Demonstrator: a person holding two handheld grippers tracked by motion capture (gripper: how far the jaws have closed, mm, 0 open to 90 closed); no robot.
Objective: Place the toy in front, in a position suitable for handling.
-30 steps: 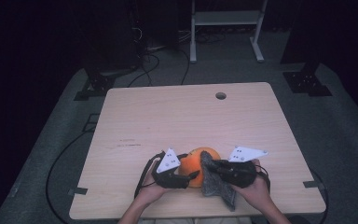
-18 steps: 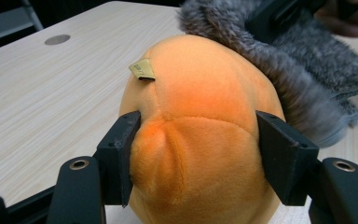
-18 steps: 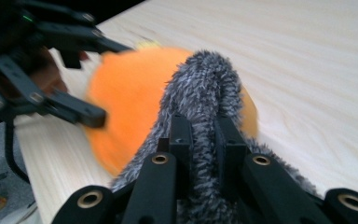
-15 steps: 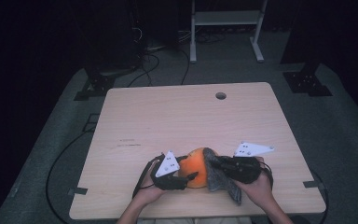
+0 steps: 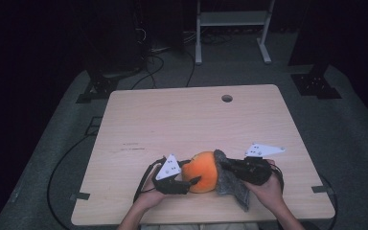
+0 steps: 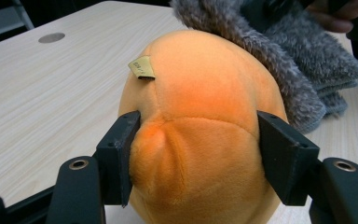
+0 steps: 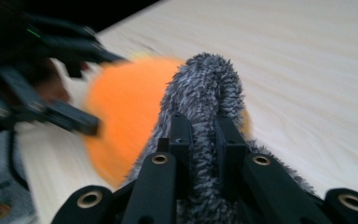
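Both handheld grippers, left gripper and right gripper, are matte black with a grey three-cornered plate on top. Black cables loop off each one. Blocky flat fingers, brass-ringed screw holes at the knuckles. Person's forearms are bare, no sleeves.

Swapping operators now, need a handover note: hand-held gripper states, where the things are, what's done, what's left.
Left hand-held gripper: jaws have just been closing, pads now pressing both sides of the orange plush near the table's front edge.
Right hand-held gripper: shut on the grey fuzzy cloth, which lies against the plush's right side.
Done: both things gripped, cloth on plush.
Left: probably wiping or wrapping the plush; how far along is unclear.
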